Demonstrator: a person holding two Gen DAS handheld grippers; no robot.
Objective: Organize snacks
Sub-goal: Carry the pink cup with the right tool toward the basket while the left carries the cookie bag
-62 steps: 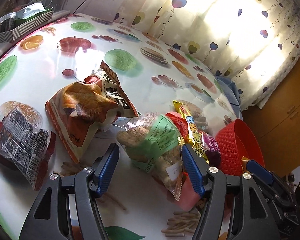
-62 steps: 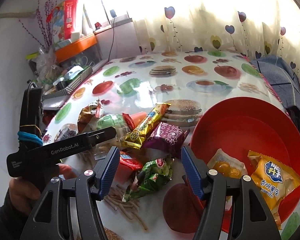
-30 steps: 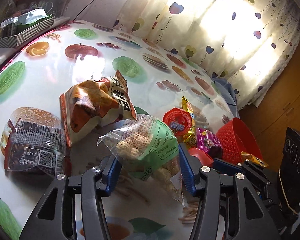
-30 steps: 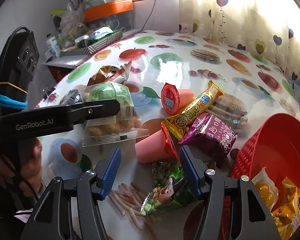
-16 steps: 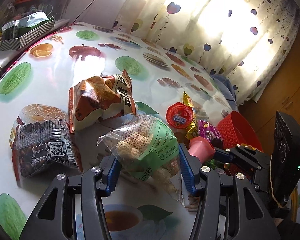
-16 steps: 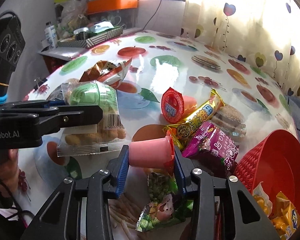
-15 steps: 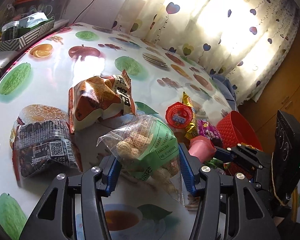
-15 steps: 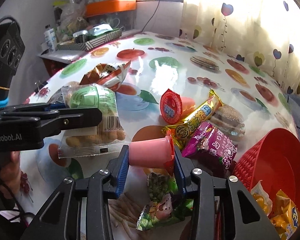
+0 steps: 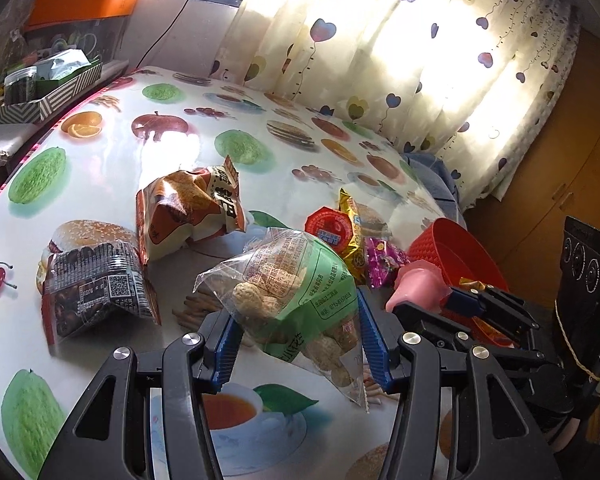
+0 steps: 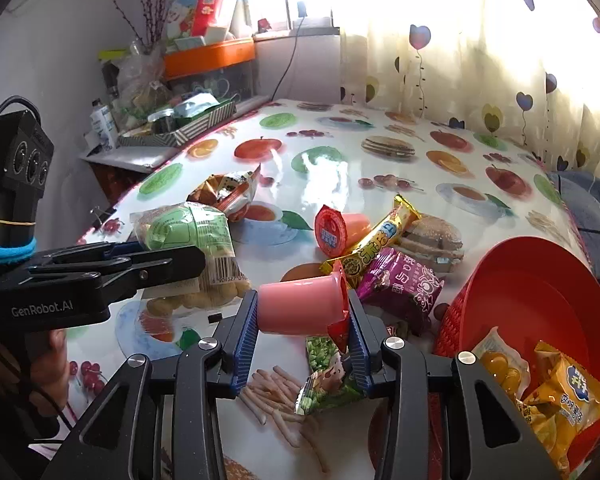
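My left gripper (image 9: 296, 340) is shut on a clear and green bag of peanuts (image 9: 296, 284) and holds it above the table; the bag also shows in the right wrist view (image 10: 192, 236). My right gripper (image 10: 302, 336) is shut on a pink jelly cup (image 10: 300, 304), held on its side above the table; the cup also shows in the left wrist view (image 9: 418, 284). The red basket (image 10: 540, 280) stands at the right with two yellow snack packs (image 10: 560, 396) in it. An orange jelly cup (image 10: 336, 228), a yellow bar (image 10: 380, 236) and a purple pack (image 10: 404, 284) lie between the grippers and the basket.
An orange chip bag (image 9: 188, 208) and a dark pack (image 9: 92, 292) lie at the left on the fruit-print tablecloth (image 9: 100, 152). A green pack (image 10: 324, 376) lies under my right gripper. A striped tray (image 10: 184, 128) and shelves stand at the far left edge. Curtains hang behind.
My left gripper shut on the peanut bag and lifted it. My right gripper shut on the pink jelly cup and raised it off the table.
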